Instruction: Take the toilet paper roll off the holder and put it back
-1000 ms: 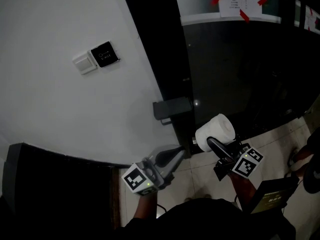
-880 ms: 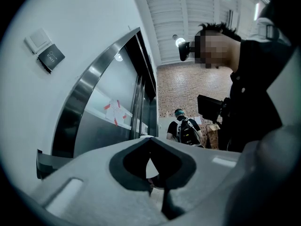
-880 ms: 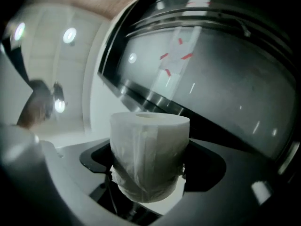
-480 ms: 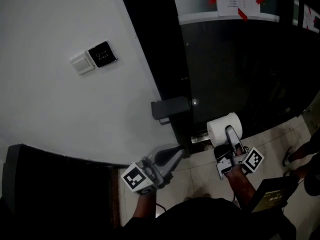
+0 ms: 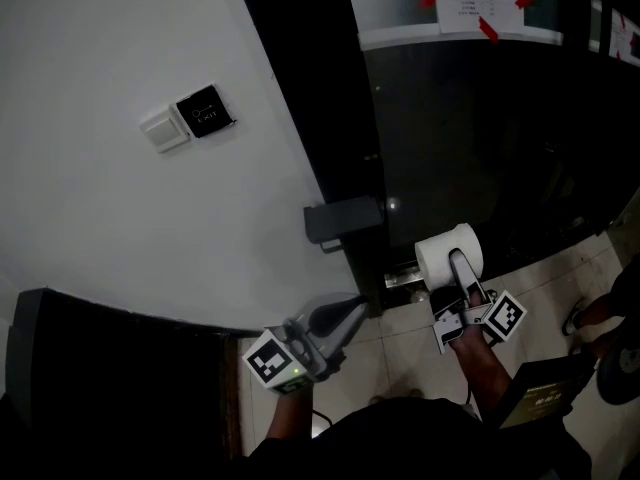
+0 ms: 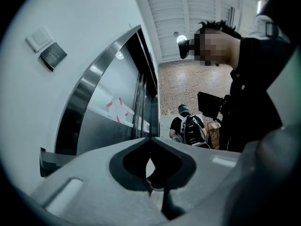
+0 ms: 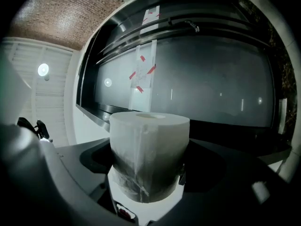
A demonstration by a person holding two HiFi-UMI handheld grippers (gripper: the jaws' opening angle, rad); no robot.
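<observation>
The right gripper (image 5: 458,268) held its jaws wide, clamped on the sides of the toilet paper roll (image 7: 149,154). The roll sat off the grey holder (image 5: 345,218), to its lower right and apart from its edge, before the dark glass door (image 5: 480,148) and above the tiled floor (image 5: 400,353). The left gripper (image 6: 151,142), jaws together and empty, hung below the holder, near the white wall (image 5: 120,218).

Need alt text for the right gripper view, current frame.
A white toilet paper roll is clamped between the jaws of the right gripper, its open end at the top. Behind it is a dark glass wall with a paper notice fixed by red tape; a ceiling light glows at left.
</observation>
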